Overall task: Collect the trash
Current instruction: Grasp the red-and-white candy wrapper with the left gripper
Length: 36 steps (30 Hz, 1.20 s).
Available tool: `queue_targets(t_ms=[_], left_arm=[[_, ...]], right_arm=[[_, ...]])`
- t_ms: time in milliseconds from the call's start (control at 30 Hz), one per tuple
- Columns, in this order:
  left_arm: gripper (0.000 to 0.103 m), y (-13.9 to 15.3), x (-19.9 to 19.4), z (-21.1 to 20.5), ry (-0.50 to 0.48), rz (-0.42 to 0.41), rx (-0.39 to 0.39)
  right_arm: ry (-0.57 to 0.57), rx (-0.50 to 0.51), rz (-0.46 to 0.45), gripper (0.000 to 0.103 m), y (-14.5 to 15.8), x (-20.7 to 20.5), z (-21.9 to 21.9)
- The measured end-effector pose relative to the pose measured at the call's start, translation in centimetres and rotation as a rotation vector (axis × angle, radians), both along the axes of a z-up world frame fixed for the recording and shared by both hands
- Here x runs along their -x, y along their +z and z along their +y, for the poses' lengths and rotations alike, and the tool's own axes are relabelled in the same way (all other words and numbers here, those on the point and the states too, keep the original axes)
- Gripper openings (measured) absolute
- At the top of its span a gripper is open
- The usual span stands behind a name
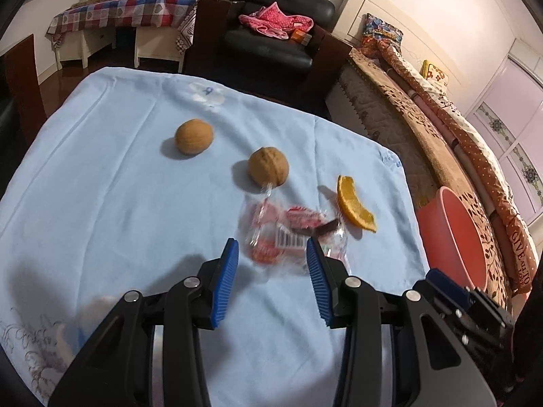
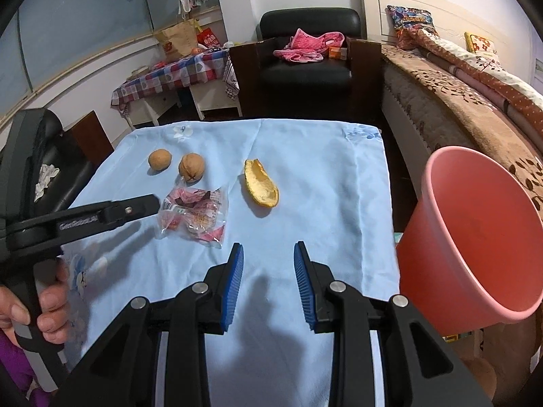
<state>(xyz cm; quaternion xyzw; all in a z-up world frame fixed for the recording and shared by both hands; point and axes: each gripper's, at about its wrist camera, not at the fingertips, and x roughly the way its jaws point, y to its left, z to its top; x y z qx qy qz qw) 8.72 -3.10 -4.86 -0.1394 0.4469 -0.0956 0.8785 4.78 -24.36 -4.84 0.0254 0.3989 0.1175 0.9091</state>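
The crumpled clear wrapper (image 1: 288, 234) lies at lower centre of the left-wrist frame on the blue-clothed table (image 1: 101, 186), long axis running left-right toward the orange peel (image 1: 354, 203). It is bracketed by the spread left hand-held gripper (image 1: 273, 249), so the approach step is judged under way, closing next. The right hand-held gripper (image 2: 268, 254) is spread, empty, beside the pink bin (image 2: 475, 237).

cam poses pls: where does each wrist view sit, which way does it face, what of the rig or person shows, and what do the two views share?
Left wrist: sits on the left gripper, low over the blue tablecloth, facing the plastic wrapper; own open fingers and the right gripper's tip show at the right edge.
Right wrist: sits on the right gripper, higher and further back, facing across the table; own open fingers, the left gripper and the hand holding it show.
Shared: wrapper, two walnuts, orange peel, pink bucket.
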Motion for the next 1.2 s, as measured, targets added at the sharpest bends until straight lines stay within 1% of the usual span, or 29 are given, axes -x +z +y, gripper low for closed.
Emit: queue_targets(t_ms=[200,400,500,633,767,833,867,933,1000,1067,1133,1200], left_arm=[[0.042,-0.2,-1.9,-0.9,0.027,-0.001,-0.012],[0.042,-1.5,-3.4,-1.3,0.049,0.042,-0.036],[0.042,-1.9,-3.3,-1.5,0.044,0.047,-0.036],[0.042,-2.0,-3.0,-2.0,0.026,0.029,-0.055],[0.041,-2.3,-2.7,-2.0,0.036,0.032,-0.046],[0.038,-2.3,-2.6,-2.1,0.038,0.029,-0.049],[0.033,-2.3,-2.5,-2.1,0.039,0.030,-0.049],[0.031,-2.3,-2.5,-2.0,0.037,0.032,-0.038],[0.025,-2.2,-2.3,-1.9,0.033,0.026,-0.034],[0.023,-2.1,-2.1,-1.9,0.028,0.019,-0.032],[0.021,-2.0,-2.0,-1.8,0.025,0.017,-0.026],[0.020,-1.9,-1.9,-1.7,0.026,0.016,-0.019]], right_arm=[[0.000,-0.032,0.006,0.030,-0.2,-0.5,-0.1],[0.009,-0.033,0.020,0.030,-0.7,-0.7,0.1],[0.009,-0.032,0.019,0.030,-0.7,-0.7,0.1],[0.006,-0.039,0.025,0.030,-0.7,-0.7,0.0],[0.006,-0.041,0.026,0.030,-0.7,-0.8,0.0],[0.004,-0.041,0.028,0.030,-0.8,-0.8,0.1],[0.003,-0.043,0.030,0.030,-0.8,-0.9,0.2],[0.000,-0.046,0.033,0.030,-0.8,-1.0,0.2],[-0.003,-0.043,0.034,0.030,-0.8,-1.2,0.3],[-0.008,-0.042,0.035,0.031,-0.9,-1.5,0.4],[-0.014,-0.044,0.036,0.036,-0.9,-1.9,0.4],[-0.023,-0.046,0.032,0.038,-0.8,-2.2,0.4]])
